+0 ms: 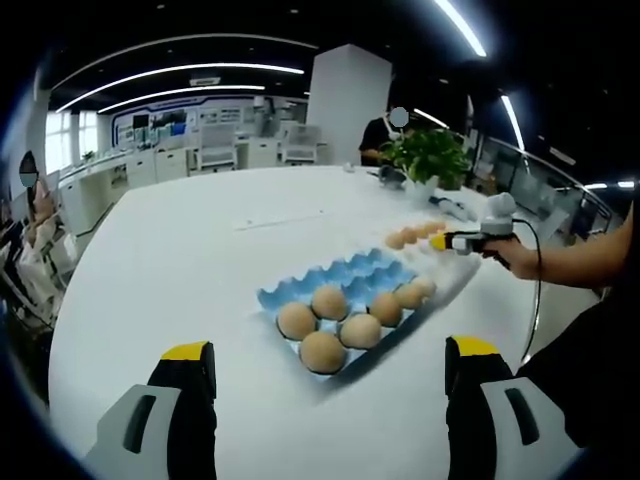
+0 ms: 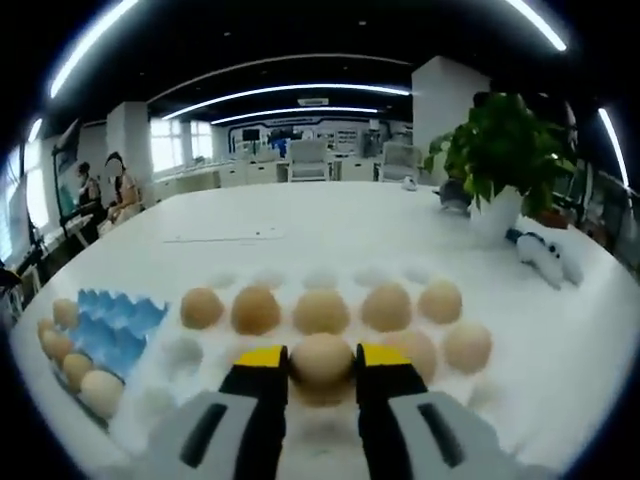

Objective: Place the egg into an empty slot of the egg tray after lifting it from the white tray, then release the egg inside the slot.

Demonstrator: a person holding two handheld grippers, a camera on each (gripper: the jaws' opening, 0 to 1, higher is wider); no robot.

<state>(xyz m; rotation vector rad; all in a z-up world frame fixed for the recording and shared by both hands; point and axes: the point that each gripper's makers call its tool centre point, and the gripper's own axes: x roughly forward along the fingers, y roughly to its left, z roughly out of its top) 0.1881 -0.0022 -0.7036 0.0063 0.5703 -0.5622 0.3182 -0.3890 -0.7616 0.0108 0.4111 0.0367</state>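
Note:
A white tray [image 2: 185, 352] carries two rows of brown eggs in the right gripper view. My right gripper [image 2: 322, 358] has its yellow-tipped jaws pressed on both sides of one egg [image 2: 322, 362] in the near row. To its left lies the blue egg tray [image 2: 120, 315], with eggs along its near edge and bare slots behind. In the left gripper view the blue egg tray [image 1: 345, 272] holds several eggs [image 1: 322, 352] at its near end. My left gripper [image 1: 328, 350] stands open low over the table before it. The right gripper [image 1: 462, 241], held by a hand, reaches over the white tray [image 1: 450, 272].
A potted green plant [image 2: 500, 150] stands at the table's far side, with a small white and dark object [image 2: 545, 255] beside it. The big white table [image 1: 200, 250] stretches bare to the left. People sit at the room's edge, and one stands behind the plant.

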